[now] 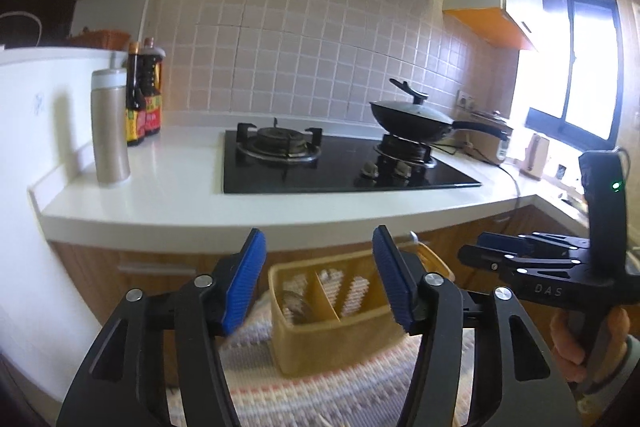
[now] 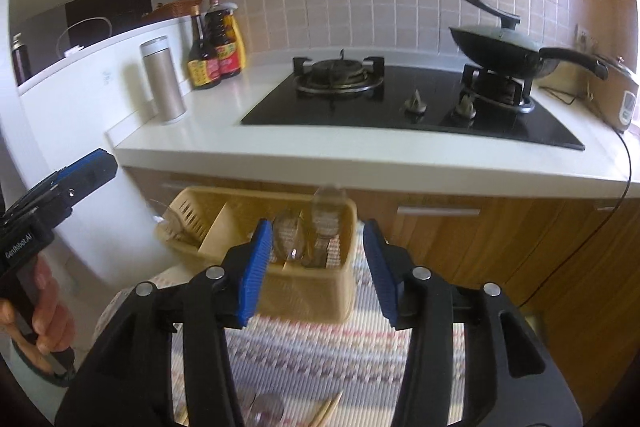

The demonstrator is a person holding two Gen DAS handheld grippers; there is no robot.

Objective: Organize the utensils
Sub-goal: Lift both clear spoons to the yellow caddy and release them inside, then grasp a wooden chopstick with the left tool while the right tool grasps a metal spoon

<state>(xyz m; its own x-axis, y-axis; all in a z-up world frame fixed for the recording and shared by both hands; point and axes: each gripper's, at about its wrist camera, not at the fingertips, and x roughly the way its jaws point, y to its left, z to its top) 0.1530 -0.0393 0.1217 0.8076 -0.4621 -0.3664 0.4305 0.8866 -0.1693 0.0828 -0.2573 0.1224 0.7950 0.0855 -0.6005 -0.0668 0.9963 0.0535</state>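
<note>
1. The yellow plastic utensil caddy with dividers (image 1: 320, 323) sits on a striped woven mat (image 1: 340, 387), just beyond and between the left tongs (image 1: 320, 279).
2. Left tongs stand apart, empty.
3. Right tongs (image 2: 316, 271) (likewise parted, gripping nothing) frame clear spoons (image 2: 316, 227) standing in the caddy.

We saw daylight flooding in from the overexposed window (image 1: 576, 67) at right, glare on the white worktop (image 1: 168, 187), soft shadows beside the flask (image 1: 110, 131), a motion-blurred yellow basket (image 2: 304, 291), and fisheye bending with dark vignetted corners.
</note>
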